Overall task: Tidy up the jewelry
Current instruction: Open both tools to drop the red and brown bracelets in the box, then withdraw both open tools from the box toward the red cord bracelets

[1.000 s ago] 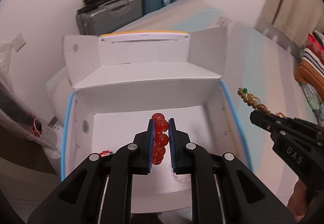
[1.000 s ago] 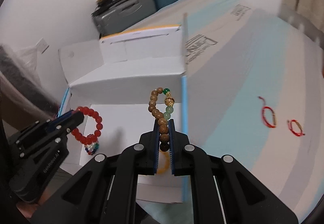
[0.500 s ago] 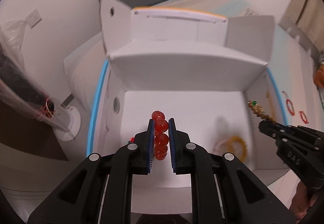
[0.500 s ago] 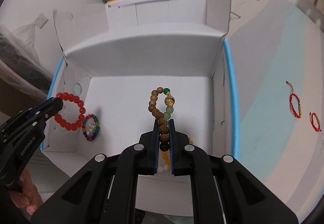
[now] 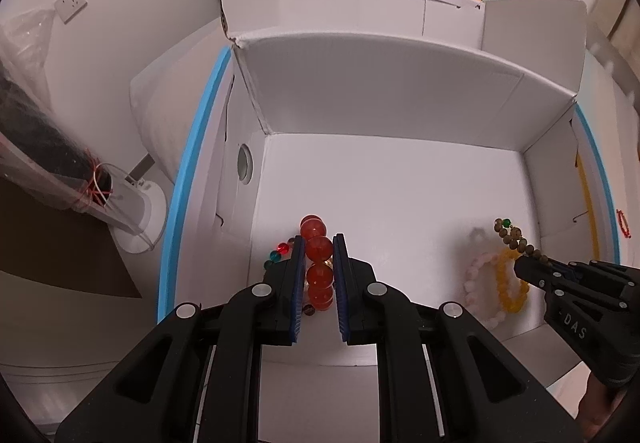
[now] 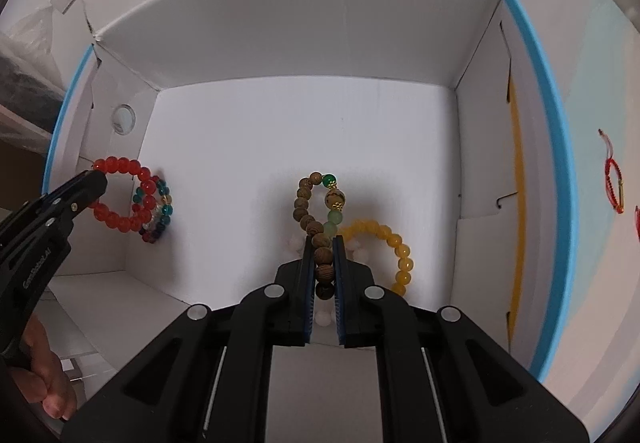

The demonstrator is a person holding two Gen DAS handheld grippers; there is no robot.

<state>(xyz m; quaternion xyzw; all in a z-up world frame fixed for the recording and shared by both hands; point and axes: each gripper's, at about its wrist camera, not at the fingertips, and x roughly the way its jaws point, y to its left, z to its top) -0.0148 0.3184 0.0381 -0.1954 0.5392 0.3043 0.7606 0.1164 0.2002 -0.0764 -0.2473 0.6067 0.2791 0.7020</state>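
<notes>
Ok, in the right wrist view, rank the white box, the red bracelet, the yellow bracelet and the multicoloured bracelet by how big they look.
1. White box, by far the largest.
2. Red bracelet.
3. Yellow bracelet, partly hidden by the right gripper, so its place against the red one is unsure.
4. Multicoloured bracelet, smallest, partly behind the red one.

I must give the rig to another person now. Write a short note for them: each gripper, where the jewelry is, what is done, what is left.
Left gripper: shut on the red bead bracelet, over the white box.
Right gripper: shut on the wooden bead bracelet, also over the box.
Done: multicolour bracelet, yellow bracelet and pale pink bracelet lie on the box floor.
Left: release both held bracelets, then fetch the red cord pieces outside the box.
</notes>
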